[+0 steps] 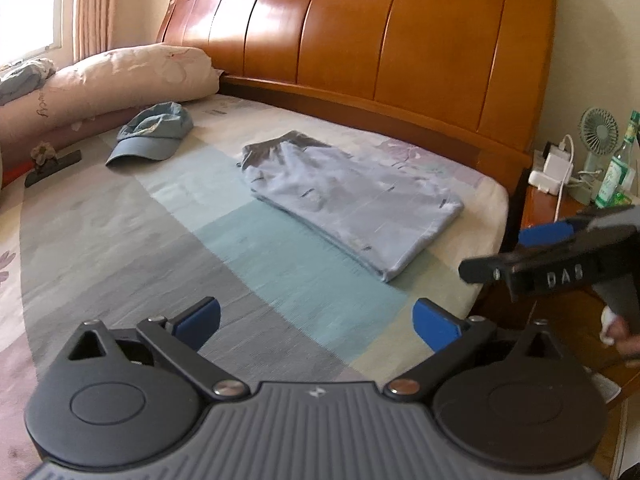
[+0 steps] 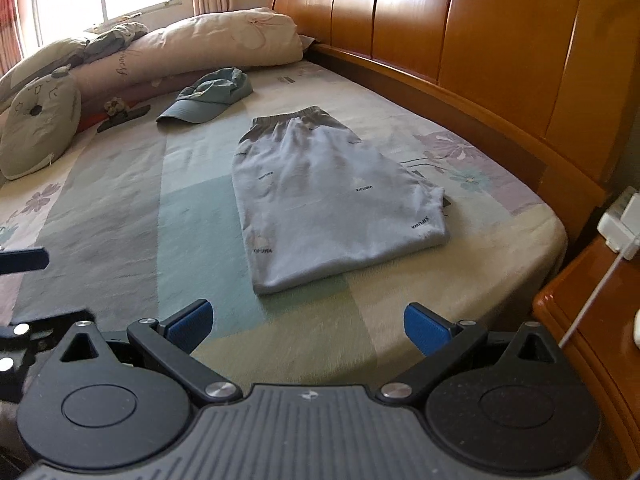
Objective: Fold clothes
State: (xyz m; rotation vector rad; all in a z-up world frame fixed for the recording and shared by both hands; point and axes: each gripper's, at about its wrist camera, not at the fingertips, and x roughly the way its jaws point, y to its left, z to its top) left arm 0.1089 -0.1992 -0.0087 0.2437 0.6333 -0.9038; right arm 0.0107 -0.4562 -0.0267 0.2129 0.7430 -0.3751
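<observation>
A: Lying flat on the bed sheet (image 2: pixel 120 216), near the headboard (image 1: pixel 360 32), the pale grey trousers (image 2: pixel 332 196) form a compact stack, waistband toward the pillows (image 2: pixel 224 36), edges roughly squared. They already lie as a folded garment would.

B: Tools?

A: Left gripper (image 1: pixel 316 320) and right gripper (image 2: pixel 306 322) both hover short of the stack, fingers spread wide, pinching nothing.

B: Risks from here?

A: Judged only: a pad catching the top layer could drag it and undo the squared edges; the stack's near corner sits close to the mattress edge, so a push could slide it toward the nightstand (image 2: pixel 592 320). The right gripper also hangs near the charger cable (image 1: pixel 562 196) and green bottle (image 1: pixel 618 168).

B: Containers?

A: None seen holding clothes. A blue cap (image 2: pixel 208 96) lies loose beyond the trousers; the bottle's fill level cannot be told.
</observation>
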